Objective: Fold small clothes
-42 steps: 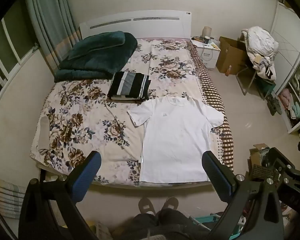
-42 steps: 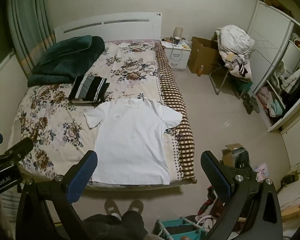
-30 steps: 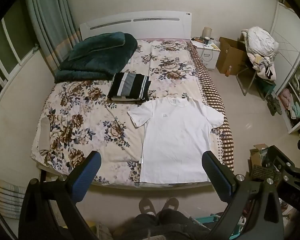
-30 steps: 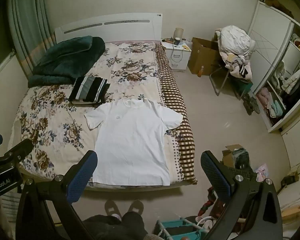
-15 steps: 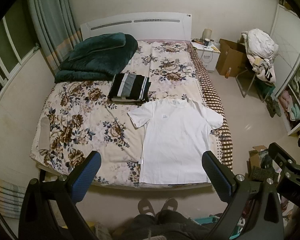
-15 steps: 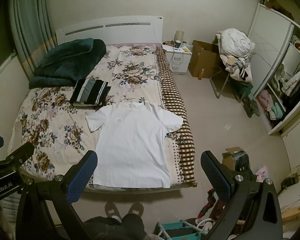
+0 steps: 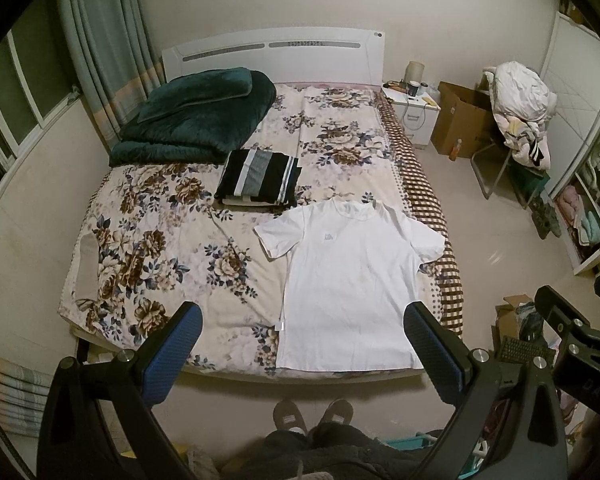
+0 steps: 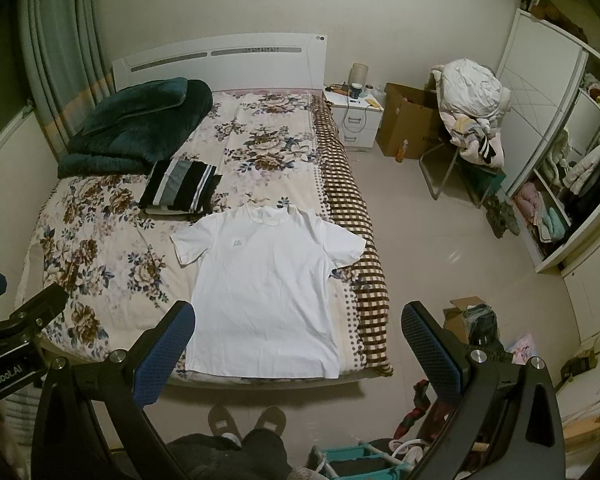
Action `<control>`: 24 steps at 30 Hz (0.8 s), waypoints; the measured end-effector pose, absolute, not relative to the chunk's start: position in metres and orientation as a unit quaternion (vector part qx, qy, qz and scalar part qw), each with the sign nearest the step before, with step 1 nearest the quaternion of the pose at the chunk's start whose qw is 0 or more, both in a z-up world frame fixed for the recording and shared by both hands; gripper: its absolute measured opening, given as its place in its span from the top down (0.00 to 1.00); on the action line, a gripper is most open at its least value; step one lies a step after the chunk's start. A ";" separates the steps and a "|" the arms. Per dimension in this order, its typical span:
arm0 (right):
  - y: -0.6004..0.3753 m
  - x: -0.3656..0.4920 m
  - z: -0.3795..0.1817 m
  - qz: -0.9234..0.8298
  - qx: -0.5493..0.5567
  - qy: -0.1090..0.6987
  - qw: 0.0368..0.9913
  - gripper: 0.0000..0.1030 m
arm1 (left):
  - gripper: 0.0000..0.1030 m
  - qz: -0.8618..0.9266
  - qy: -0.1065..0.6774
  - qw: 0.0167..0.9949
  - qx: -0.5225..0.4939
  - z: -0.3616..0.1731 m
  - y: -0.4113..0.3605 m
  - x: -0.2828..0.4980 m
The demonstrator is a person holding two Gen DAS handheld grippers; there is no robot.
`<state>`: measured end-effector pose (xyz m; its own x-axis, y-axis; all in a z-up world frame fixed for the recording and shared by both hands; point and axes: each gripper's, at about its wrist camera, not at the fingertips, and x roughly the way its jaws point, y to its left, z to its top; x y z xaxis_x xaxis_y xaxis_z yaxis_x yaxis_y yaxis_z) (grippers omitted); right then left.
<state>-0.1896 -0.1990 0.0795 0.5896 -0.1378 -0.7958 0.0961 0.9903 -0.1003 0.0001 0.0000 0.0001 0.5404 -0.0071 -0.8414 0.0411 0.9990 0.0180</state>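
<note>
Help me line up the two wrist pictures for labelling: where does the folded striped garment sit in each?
Left wrist: striped garment just left of centre, upper half.
Right wrist: striped garment further left, upper half.
Shared landmark: white T-shirt, spread flat just below-right of it in both.

place: a bedroom at home | signs: big bed (image 7: 172,216) with flowers — white nightstand (image 7: 414,114) — open closet (image 8: 556,184) full of clothes — window curtains (image 7: 100,48)

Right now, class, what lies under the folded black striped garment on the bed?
Under the striped garment a pale folded layer peeks out at its near edge, resting on the floral bedspread. What else the stack holds is covered.
</note>
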 end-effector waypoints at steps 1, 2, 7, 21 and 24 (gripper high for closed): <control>-0.199 -0.190 0.079 -0.066 -0.024 0.448 0.891 0.00 | 0.00 -0.014 0.479 0.878 0.017 0.000 0.000 0.000; -0.199 -0.190 0.078 -0.066 -0.024 0.448 0.891 0.00 | 0.00 -0.014 0.479 0.878 0.017 0.000 0.000 0.000; -0.199 -0.191 0.079 -0.066 -0.024 0.447 0.892 0.00 | 0.00 -0.014 0.478 0.878 0.017 0.000 0.000 0.000; -0.199 -0.191 0.080 -0.066 -0.024 0.445 0.893 0.00 | 0.00 -0.015 0.476 0.879 0.015 0.000 0.000 0.000; -0.199 -0.191 0.081 -0.066 -0.024 0.445 0.893 0.00 | 0.00 -0.015 0.476 0.879 0.015 0.000 0.000 0.000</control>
<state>-0.1905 -0.1987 0.0811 0.5957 -0.1389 -0.7911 0.0959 0.9902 -0.1017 0.0001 0.0002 0.0002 0.5462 -0.0125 -0.8376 0.0406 0.9991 0.0116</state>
